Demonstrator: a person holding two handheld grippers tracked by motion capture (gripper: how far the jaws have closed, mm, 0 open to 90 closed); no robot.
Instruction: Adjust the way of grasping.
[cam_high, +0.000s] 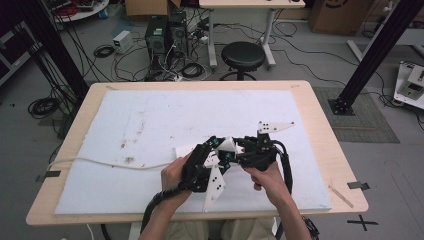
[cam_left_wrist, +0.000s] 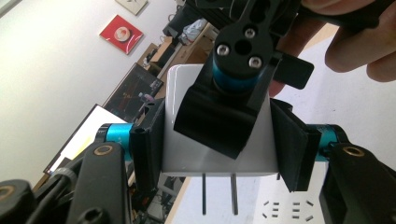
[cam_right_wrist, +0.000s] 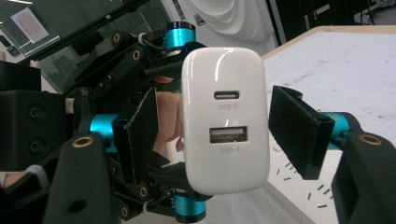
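The left gripper (cam_left_wrist: 217, 144) is clamped on a white charger (cam_left_wrist: 187, 140), its pads pressing both flat sides, plug prongs sticking out toward its camera. The right gripper (cam_right_wrist: 212, 133) straddles the same charger (cam_right_wrist: 226, 119) from the port end; its jaws are spread, with a visible gap at each pad.

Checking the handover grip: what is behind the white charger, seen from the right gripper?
Behind the white charger, the left gripper clamps it top and bottom, and part of a hand shows. The charger covers its own prongs and the clamping pads.
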